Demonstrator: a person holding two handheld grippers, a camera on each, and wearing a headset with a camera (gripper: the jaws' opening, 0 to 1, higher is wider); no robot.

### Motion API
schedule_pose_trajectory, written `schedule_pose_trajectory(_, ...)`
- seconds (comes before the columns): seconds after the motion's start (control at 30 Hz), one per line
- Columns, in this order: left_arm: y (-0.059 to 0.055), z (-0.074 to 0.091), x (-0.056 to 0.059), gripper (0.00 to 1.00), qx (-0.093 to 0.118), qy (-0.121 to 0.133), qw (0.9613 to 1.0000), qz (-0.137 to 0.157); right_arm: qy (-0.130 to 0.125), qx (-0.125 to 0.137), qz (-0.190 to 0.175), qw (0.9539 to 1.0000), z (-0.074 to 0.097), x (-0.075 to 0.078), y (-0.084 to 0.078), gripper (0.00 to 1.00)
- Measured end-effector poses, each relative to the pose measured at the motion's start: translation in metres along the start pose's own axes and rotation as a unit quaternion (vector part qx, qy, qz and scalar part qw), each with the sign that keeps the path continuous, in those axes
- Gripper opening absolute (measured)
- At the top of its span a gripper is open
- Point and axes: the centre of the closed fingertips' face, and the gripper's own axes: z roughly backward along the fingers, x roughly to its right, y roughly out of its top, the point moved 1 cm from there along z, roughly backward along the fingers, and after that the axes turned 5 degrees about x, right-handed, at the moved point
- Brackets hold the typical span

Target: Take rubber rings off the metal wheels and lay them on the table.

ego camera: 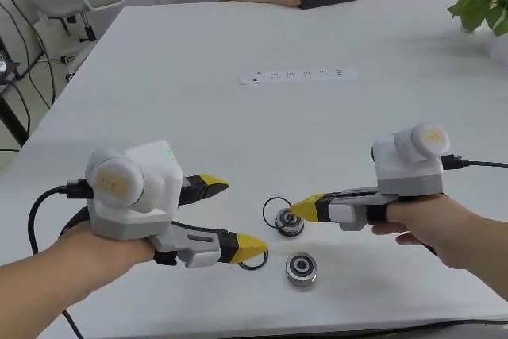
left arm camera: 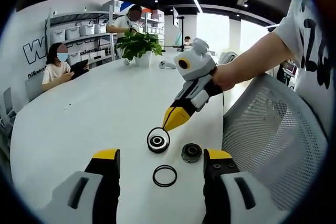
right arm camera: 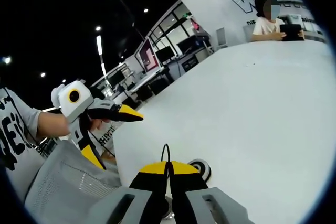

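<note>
right claw [ego camera: 298, 209] pinching rubber ring [ego camera: 276, 197] | left claw [ego camera: 246, 216] spread wide

Head view: from above, facing forward and down over the desk [ego camera: 238, 117]. Gripper views: low, near the desk, facing each other along their own jaws. All three share the wheels [ego camera: 290, 222].

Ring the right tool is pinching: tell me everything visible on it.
It is a thin black rubber ring, a plain matte loop, unbroken as far as shows. The right tool is shut on one edge, yellow tips together. That side is raised and the loop tilts, its lower part against the small silver metal wheel on the white table. Whether it is fully off cannot be told.
</note>
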Motion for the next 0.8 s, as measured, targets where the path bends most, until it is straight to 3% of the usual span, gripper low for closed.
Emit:
schedule_pose_trajectory(0.37,-0.009,0.017,-0.002,0.70,-0.004,0.012,0.9999,0.008,0.014,-0.014,0.000,0.9998,-0.011,-0.007,-0.004,0.00)
schedule_pose_trajectory(0.8,-0.020,0.031,-0.004,0.76,-0.010,0.023,0.9997,0.006,0.036,-0.055,0.005,0.9979,-0.031,-0.022,-0.025,0.00)
